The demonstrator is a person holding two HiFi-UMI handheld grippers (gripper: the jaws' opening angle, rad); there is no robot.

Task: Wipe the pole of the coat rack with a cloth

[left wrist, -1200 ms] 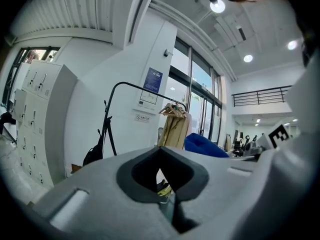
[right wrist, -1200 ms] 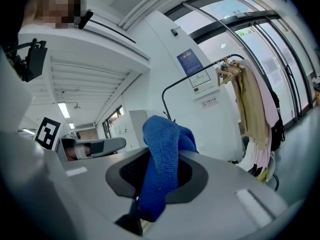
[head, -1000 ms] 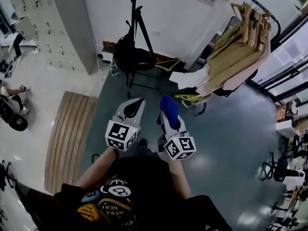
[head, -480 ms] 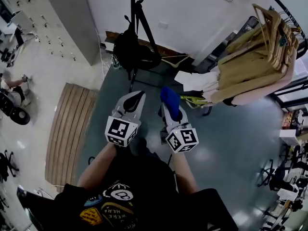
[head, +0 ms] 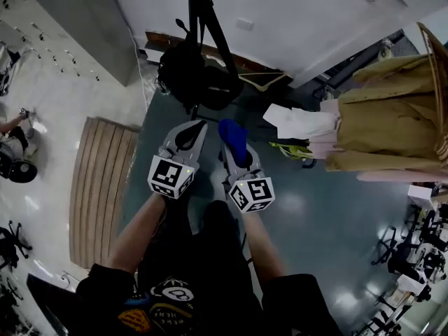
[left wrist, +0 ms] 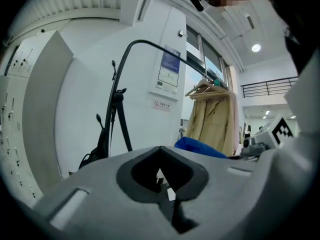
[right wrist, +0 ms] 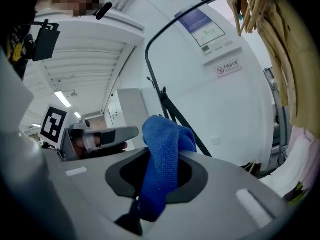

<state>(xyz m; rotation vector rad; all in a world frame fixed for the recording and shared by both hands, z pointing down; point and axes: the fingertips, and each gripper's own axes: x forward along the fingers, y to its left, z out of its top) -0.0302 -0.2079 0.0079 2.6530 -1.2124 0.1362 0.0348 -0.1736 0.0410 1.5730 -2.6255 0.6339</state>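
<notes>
A: What is the right claw [right wrist: 150, 199] carrying?

B: It is clamping a blue cloth [right wrist: 161, 154]. Its jaws are pinching the lower fold, so a bunched wad is sticking out past the tips. I am guessing that wad is meant as the rubbing face.

A: And the left claw [left wrist: 165, 184]?

B: Its jaws are sitting together with nothing between them. It is riding just beside the right one, probably being kept free to steady the rack.

A: Is the cloth touching anything besides the jaws?

B: No. Both claws are hovering over the grey floor [head: 329, 208], well apart from the rack.

A: Where is the pole?

B: Ahead, near the white wall [head: 280, 5]. The black pole [head: 192, 12] is rising there with slanted braces, and in the gripper views it is curving overhead toward the hanging rail. A black bag [head: 183, 75] is hanging against its lower part.

A: So wiping is not under way?

B: I am judging that it is not. The person is facing the pole with the cloth pointing at it, which suits an approach. The bag is likely going to be blocking part of the lower stretch.

A: Anything farther off?

B: Beige coats [head: 388, 128] are hanging on hangers to the right, away from the pole.
</notes>
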